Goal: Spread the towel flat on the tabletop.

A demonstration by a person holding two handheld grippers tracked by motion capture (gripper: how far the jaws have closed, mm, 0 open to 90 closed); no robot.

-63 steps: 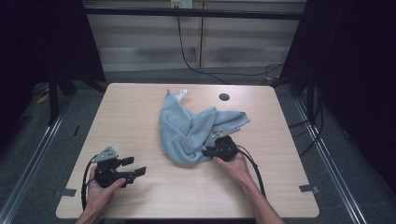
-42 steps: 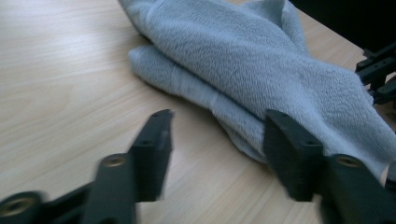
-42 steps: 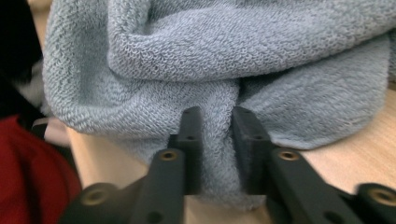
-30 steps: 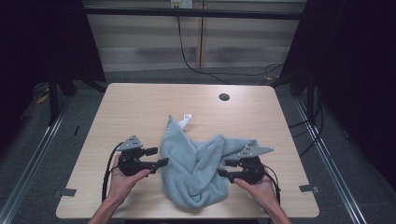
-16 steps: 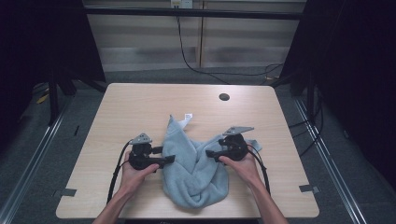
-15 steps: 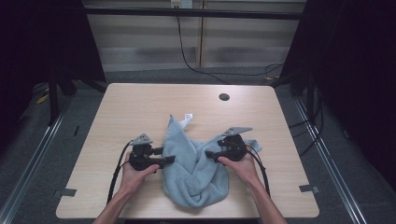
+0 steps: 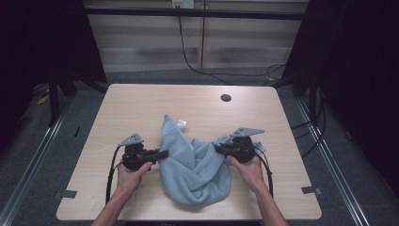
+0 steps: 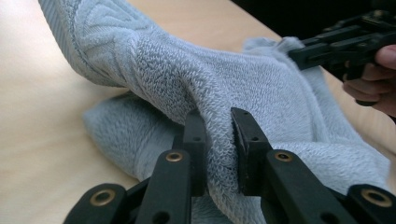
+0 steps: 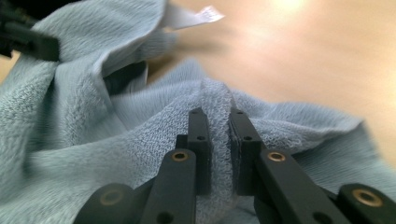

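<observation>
High view first, from left to right: the left gripper [image 7: 162, 154] is seen in the lower left of centre, held by the left hand [image 7: 131, 172], with its jaws pointing right into the left edge of the light blue towel [image 7: 195, 172]; the towel is crumpled in the lower middle of the frame on the wooden table [image 7: 141, 106], with a white label [image 7: 181, 123] at its upper tip; the right gripper [image 7: 219, 149] is seen right of centre, held by the right hand [image 7: 248, 170], with its jaws pointing left into the towel's right side; a dark round hole [image 7: 226, 98] is seen in the upper right of the tabletop. Left gripper view: a raised fold of the towel [image 8: 224, 93] is pinched between the two black jaws, which have just been closing, and the cloth is pressed by both pads; the right gripper [image 8: 345, 44] is seen in the upper right corner. Right gripper view: a ridge of towel [image 9: 140, 140] is clamped between the jaws, which have likewise just been closing; the label [image 9: 196, 16] is seen at the top.
</observation>
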